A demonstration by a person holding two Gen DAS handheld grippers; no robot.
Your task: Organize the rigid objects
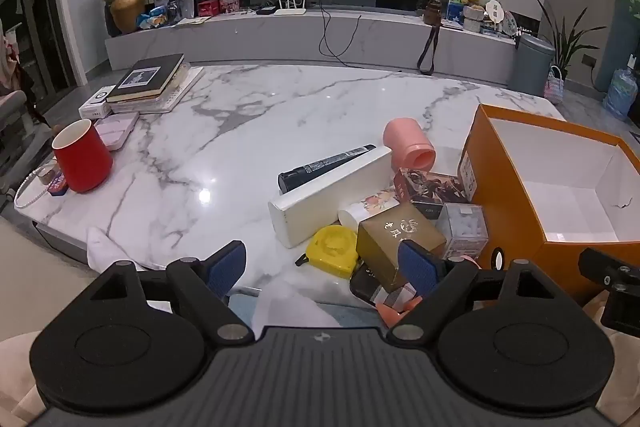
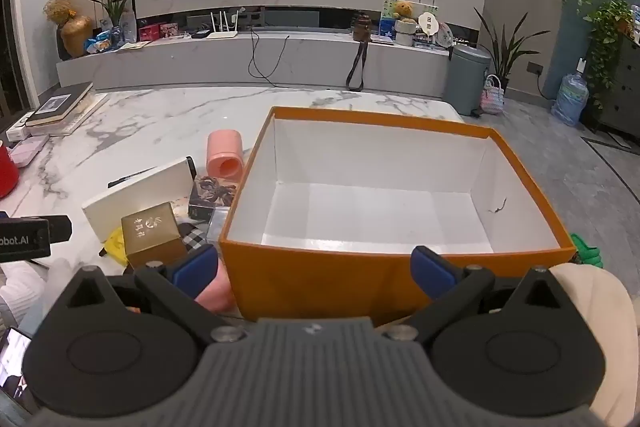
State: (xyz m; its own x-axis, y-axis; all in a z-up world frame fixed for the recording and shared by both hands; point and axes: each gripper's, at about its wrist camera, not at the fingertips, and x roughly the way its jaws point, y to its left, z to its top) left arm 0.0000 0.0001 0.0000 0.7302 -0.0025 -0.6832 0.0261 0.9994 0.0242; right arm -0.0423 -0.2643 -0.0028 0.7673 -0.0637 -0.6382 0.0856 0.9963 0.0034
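Note:
An orange box [image 2: 320,267] with a bare white inside stands open on the marble table [image 1: 240,115]; the left wrist view shows it [image 1: 516,243] at the right. Left of it lies a heap: a long white box [image 1: 332,195], a black tube [image 1: 324,167], a pink cup [image 1: 408,143] on its side, a yellow tape measure [image 1: 332,251], a gold box [image 1: 396,235], a clear box [image 1: 464,227]. My left gripper [image 1: 322,269] hangs open near the table's front edge, by the gold box. My right gripper [image 2: 314,269] stands open before the orange box's near wall, holding nothing.
A red cup [image 1: 82,155] stands at the table's left, with beads and small items beside it. Stacked books [image 1: 148,79] lie at the far left corner. Behind the table run a low TV shelf [image 1: 304,31] and a grey bin [image 1: 530,61].

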